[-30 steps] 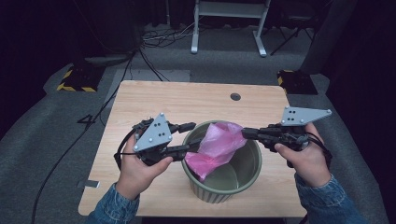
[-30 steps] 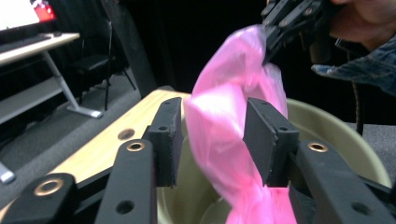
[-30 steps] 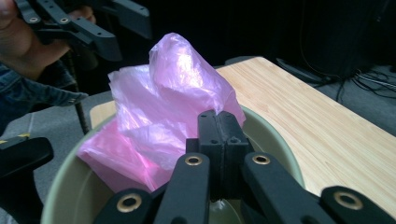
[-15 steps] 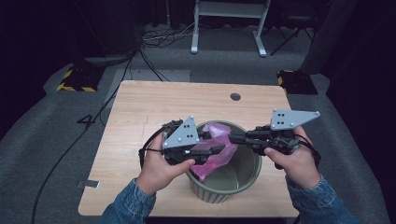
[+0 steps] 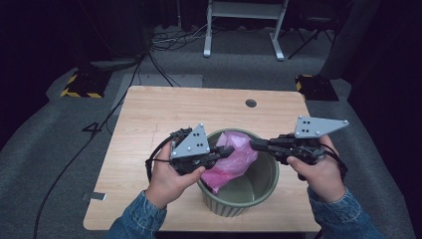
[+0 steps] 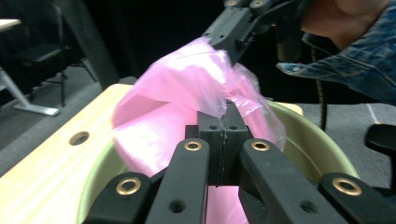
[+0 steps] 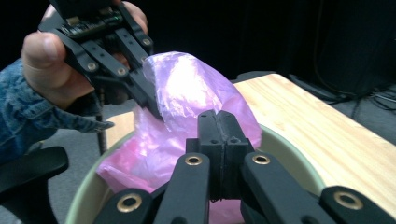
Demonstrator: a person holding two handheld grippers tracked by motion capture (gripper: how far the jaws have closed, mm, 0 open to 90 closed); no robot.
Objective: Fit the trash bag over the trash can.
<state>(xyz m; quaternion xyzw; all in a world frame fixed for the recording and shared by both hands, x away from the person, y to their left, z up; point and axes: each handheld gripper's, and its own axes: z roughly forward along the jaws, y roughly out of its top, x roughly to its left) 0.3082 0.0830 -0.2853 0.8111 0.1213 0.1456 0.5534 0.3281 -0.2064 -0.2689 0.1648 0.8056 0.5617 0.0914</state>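
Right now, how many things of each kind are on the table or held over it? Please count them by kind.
Pink plastic bag: 1
Green ribbed bin: 1
Grippers: 2, the left gripper and the right gripper, both shut on the pink plastic bag above the bin
Total: 4
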